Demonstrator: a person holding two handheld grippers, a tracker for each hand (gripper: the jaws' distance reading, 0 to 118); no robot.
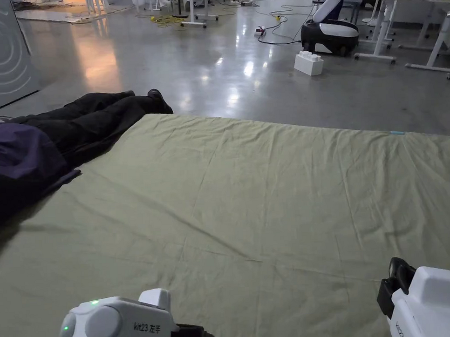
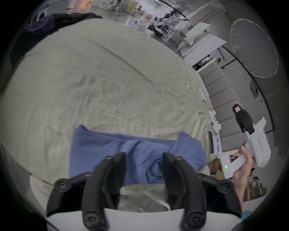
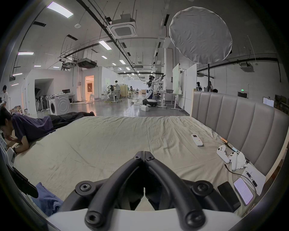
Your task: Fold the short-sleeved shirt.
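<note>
The blue short-sleeved shirt [image 2: 101, 145] lies crumpled in a loose heap at the near edge of the bed, on the green sheet [image 1: 267, 197]. My left gripper [image 2: 143, 156] hangs just above it, jaws spread wide with nothing between them. A corner of the shirt [image 3: 46, 201] also shows low on the left in the right gripper view. My right gripper [image 3: 143, 152] is shut, tips touching, empty, raised over the sheet to the right of the shirt. A hand holds that right gripper [image 2: 239, 112] off to the side of the bed.
A person [image 1: 32, 151] in dark clothes lies along the bed's left side. A grey padded headboard [image 3: 234, 117] runs along the right. Beside it lie a remote [image 3: 196, 139], white controllers [image 3: 226, 156] and phones [image 3: 243, 193]. Beyond the bed is shiny floor.
</note>
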